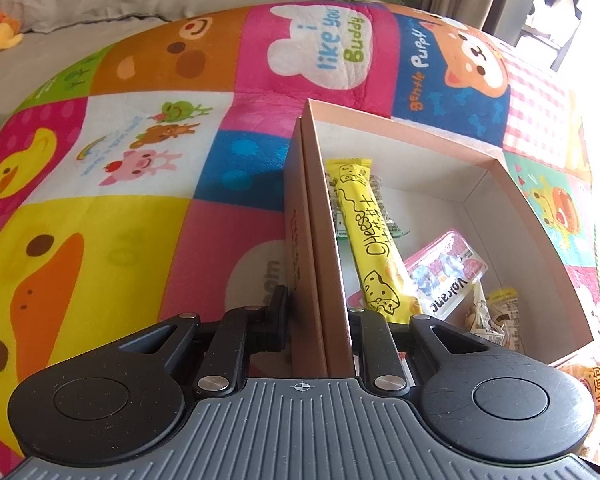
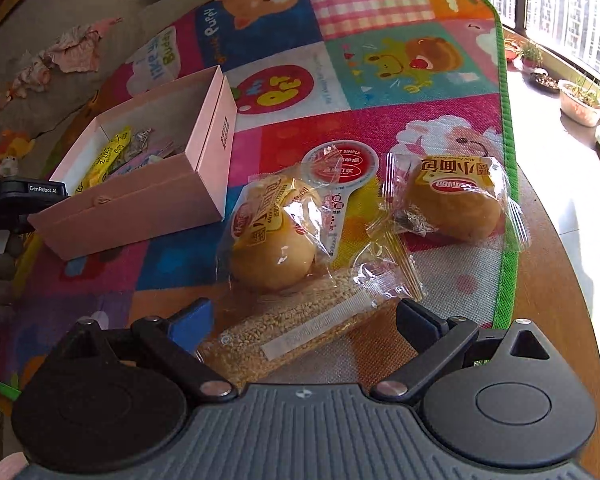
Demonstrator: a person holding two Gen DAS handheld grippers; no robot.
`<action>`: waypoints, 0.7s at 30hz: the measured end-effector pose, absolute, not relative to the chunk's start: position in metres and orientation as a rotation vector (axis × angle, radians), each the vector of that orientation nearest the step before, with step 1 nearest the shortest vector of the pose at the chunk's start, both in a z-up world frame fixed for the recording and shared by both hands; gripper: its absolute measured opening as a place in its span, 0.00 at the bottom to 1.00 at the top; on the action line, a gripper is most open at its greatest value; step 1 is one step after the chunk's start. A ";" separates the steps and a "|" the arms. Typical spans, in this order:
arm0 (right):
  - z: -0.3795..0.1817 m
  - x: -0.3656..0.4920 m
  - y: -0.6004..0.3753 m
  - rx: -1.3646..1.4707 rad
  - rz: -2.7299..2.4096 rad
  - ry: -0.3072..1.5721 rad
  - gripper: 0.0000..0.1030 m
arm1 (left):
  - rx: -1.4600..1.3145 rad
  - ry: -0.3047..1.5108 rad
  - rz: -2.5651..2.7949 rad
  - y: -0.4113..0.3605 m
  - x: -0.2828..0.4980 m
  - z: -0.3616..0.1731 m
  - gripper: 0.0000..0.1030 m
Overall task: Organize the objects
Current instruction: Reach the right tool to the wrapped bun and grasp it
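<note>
My left gripper (image 1: pixel 318 312) is shut on the left wall of the pink box (image 1: pixel 320 240), one finger outside, one inside. The box holds a yellow cheese stick (image 1: pixel 366 236), a pink snack tray (image 1: pixel 446 276) and small wrapped sweets (image 1: pixel 492 320). In the right wrist view the box (image 2: pixel 148 196) sits at the left on the mat. My right gripper (image 2: pixel 304 322) is open around a sesame bar in clear wrap (image 2: pixel 300 328). Beyond it lie two wrapped buns (image 2: pixel 274 240) (image 2: pixel 454 204) and a round red-lidded cup (image 2: pixel 340 166).
Everything lies on a colourful cartoon mat (image 2: pixel 380 80) on a round wooden table (image 2: pixel 552 280). The mat's green edge runs along the right. Plant pots (image 2: pixel 580 100) stand on the window sill. A sofa with soft toys (image 1: pixel 0 32) lies beyond the table.
</note>
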State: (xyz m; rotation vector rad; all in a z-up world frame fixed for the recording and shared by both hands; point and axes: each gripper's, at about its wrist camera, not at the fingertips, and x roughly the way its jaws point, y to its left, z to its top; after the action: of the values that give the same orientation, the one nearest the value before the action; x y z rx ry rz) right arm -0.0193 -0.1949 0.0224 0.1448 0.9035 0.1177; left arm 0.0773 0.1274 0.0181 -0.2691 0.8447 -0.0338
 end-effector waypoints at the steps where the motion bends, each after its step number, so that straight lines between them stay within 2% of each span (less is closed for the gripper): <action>1: 0.021 -0.018 -0.191 0.122 0.114 0.905 0.94 | -0.269 0.843 -0.037 0.128 0.077 0.018 0.20; 7: 0.024 -0.025 -0.195 -0.002 0.091 0.875 0.79 | -0.271 0.843 -0.039 0.128 0.077 0.018 0.20; 13: 0.030 -0.023 -0.220 -0.080 -0.056 0.848 0.79 | -0.275 0.838 -0.037 0.128 0.076 0.018 0.20; 17: 0.046 -0.032 -0.217 -0.030 0.044 0.792 0.82 | -0.272 0.839 -0.036 0.128 0.076 0.018 0.20; 21: 0.054 -0.030 -0.190 -0.105 0.159 0.744 0.84 | -0.273 0.837 -0.038 0.127 0.076 0.018 0.20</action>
State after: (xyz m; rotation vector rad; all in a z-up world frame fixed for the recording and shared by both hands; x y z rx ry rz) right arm -0.0303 -0.1902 0.0540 -0.1053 0.7438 0.1591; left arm 0.0763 0.1275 0.0179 -0.2728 0.8371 -0.0379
